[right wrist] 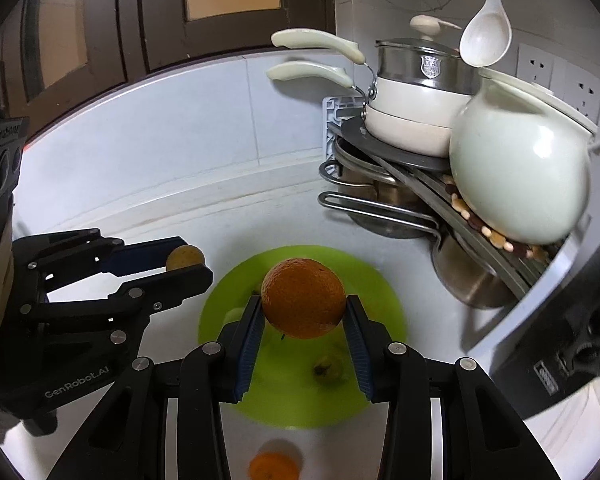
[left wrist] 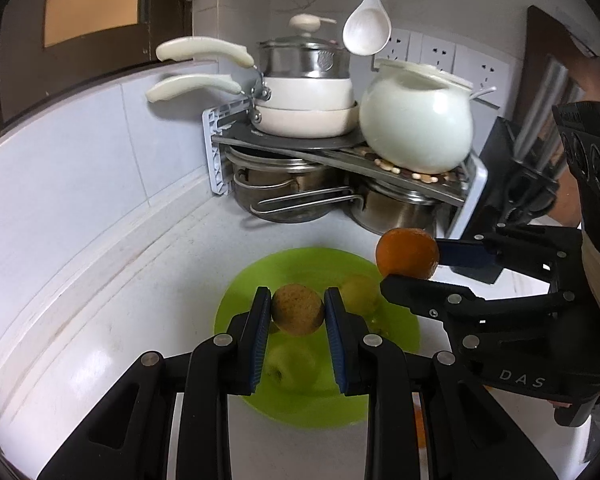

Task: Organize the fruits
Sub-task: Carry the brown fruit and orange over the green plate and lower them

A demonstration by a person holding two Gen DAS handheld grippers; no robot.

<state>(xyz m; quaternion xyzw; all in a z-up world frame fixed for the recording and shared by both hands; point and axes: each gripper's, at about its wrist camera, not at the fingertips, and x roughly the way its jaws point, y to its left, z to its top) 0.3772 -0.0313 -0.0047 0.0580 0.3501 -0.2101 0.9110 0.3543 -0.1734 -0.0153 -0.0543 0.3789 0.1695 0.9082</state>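
My left gripper (left wrist: 297, 296) is shut on a small brownish round fruit (left wrist: 297, 309) and holds it above a lime-green plate (left wrist: 316, 404). On the plate lie a yellowish fruit (left wrist: 358, 290) and a pale green apple (left wrist: 292, 364), both blurred. My right gripper (right wrist: 303, 300) is shut on an orange (right wrist: 303, 298) over the same plate (right wrist: 300, 404), where a small green fruit (right wrist: 328, 366) lies. Each gripper shows in the other's view: the right gripper (left wrist: 410, 268) with its orange (left wrist: 407, 254), and the left gripper (right wrist: 192, 256) with the brown fruit (right wrist: 185, 258).
A second orange (right wrist: 274, 465) lies on the white counter in front of the plate. A corner rack (left wrist: 340, 152) carries cream pans, steel pots and a white round pot (left wrist: 416, 124). A white ladle (left wrist: 367, 28) hangs above. A dark knife block (left wrist: 512, 168) stands at the right.
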